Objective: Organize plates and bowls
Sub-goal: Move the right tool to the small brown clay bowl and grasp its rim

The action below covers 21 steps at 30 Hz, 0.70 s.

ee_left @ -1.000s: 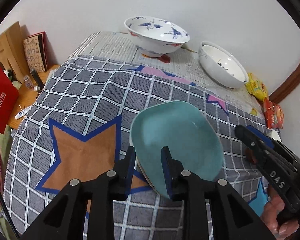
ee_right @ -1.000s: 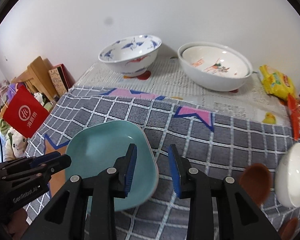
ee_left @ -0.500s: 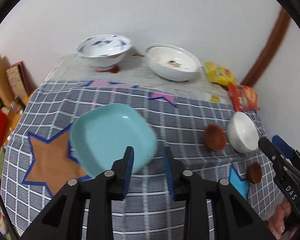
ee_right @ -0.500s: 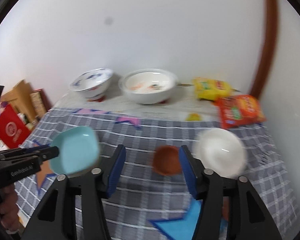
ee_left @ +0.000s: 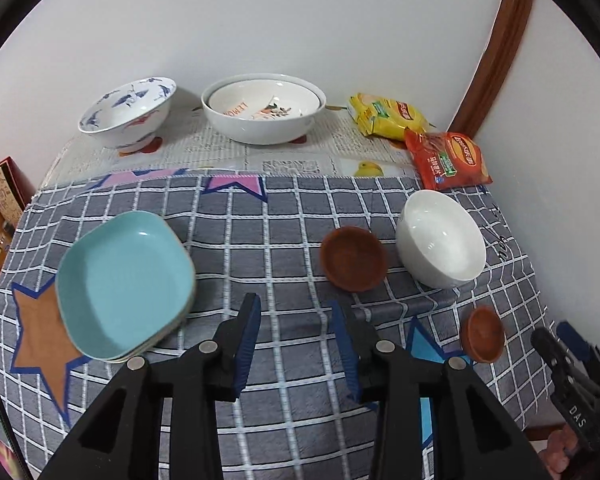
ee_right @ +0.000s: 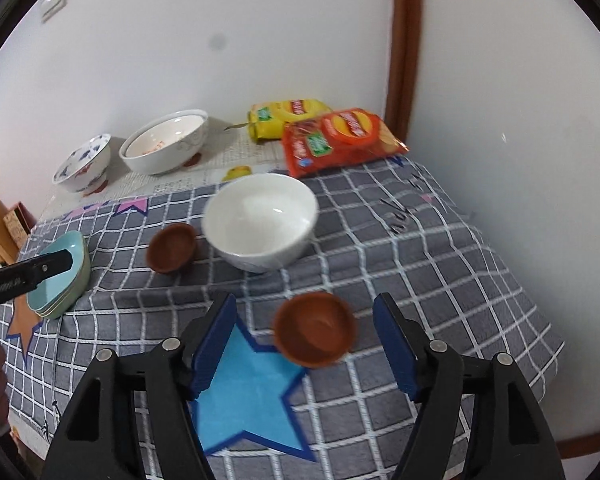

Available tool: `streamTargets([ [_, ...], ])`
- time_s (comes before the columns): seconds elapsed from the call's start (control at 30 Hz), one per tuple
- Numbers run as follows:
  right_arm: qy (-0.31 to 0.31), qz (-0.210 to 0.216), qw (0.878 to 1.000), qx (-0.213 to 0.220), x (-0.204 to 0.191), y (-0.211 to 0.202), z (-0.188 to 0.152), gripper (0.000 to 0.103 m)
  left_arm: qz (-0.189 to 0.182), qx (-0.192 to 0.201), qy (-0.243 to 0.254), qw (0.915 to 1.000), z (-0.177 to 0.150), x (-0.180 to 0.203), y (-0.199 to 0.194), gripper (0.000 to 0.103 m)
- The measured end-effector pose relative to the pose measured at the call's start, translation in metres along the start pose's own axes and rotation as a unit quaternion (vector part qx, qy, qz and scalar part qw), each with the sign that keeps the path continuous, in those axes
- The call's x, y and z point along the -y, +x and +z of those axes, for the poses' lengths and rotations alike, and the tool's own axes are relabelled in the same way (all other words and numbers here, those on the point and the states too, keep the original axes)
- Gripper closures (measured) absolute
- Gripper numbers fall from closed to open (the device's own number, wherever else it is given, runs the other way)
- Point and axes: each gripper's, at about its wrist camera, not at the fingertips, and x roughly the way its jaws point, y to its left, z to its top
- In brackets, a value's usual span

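1. Both jaws stand apart and empty. Your left gripper [ee_left: 296, 338] hangs over bare checked cloth; your right gripper [ee_right: 304, 346] is spread wide, its blue pads either side of the near small brown bowl [ee_right: 315, 329], with clear gaps to the rim on both sides.
2. Teal plate [ee_left: 122, 282]: it tops a short stack of similar square dishes, resting on the grey checked tablecloth [ee_left: 284, 216] to the left of your left gripper, partly over an orange star patch [ee_left: 40, 340].
3. Second brown bowl [ee_left: 354, 259]: it sits upright near mid-table, just beside the plain white bowl [ee_left: 440, 240]; whether the two touch cannot be told.
4. White bowl: upright, toward the table's right side, well apart from the teal stack.
5. Near brown bowl in the left wrist view [ee_left: 483, 334]: it stands close to the front right edge, beside a light blue star patch [ee_right: 244, 392].
6. Back row, on the newspaper-print strip [ee_left: 292, 160] against the wall: a blue-patterned bowl [ee_left: 128, 112] at left and a wide white bowl [ee_left: 262, 110] with a smaller printed dish nested inside.
7. Right rear corner: a yellow snack packet [ee_left: 388, 116] and a red snack packet [ee_left: 448, 160], overlapping at their edges.
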Motion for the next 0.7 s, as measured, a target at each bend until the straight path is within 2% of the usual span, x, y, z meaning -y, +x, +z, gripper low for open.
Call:
streamTargets([
  [0.2,0.020,-0.030,0.999,-0.012,0.030,0.013,-0.012,0.033,0.011,-0.007,0.016,0.9998,0.002,0.012,0.015,0.068],
  [0.3,0.040,-0.036,0.998,-0.020,0.040,0.026,-0.016,0.035,-0.002,-0.021,0.018,0.9996,0.005,0.013,0.025,0.068],
  [0.4,0.059,-0.022,0.998,-0.031,0.047,0.038,-0.019,0.043,0.006,-0.032,0.024,0.9992,0.008,0.012,0.036,0.068],
  [0.6,0.074,0.017,0.996,-0.038,0.048,0.055,-0.020,0.042,0.014,-0.057,0.026,0.9980,0.013,0.009,0.066,0.068],
  [0.7,0.075,0.020,0.996,-0.047,0.045,0.065,-0.022,0.043,0.008,-0.065,0.023,0.9976,0.017,0.009,0.078,0.068],
])
